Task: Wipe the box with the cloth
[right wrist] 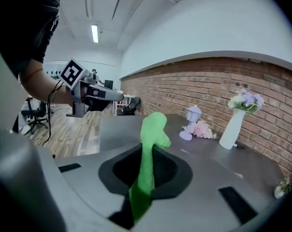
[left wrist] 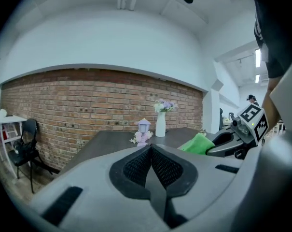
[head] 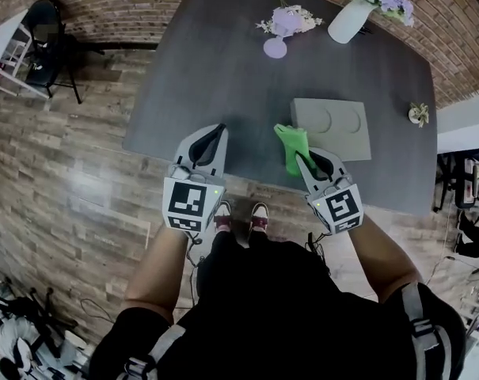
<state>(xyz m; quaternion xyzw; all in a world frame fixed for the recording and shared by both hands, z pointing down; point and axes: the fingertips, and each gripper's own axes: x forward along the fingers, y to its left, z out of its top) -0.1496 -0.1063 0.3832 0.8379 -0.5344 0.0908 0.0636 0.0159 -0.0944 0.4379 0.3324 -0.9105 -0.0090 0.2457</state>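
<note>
A flat grey-green box (head: 334,127) with two round dents lies on the dark table (head: 223,77), right of centre. My right gripper (head: 305,158) is shut on a green cloth (head: 291,145), which sticks out past the jaws near the box's left front corner. In the right gripper view the cloth (right wrist: 148,153) stands up between the shut jaws of the right gripper (right wrist: 142,178). My left gripper (head: 222,128) is shut and holds nothing, hovering over the table's front edge left of the cloth. In the left gripper view the jaws of the left gripper (left wrist: 150,151) meet, with the cloth (left wrist: 199,143) at right.
A white vase with flowers (head: 358,10) and a small purple lamp with blossoms (head: 283,26) stand at the table's far side. A tiny pot (head: 418,114) sits at the right edge. A black chair (head: 45,38) stands on the wooden floor, far left.
</note>
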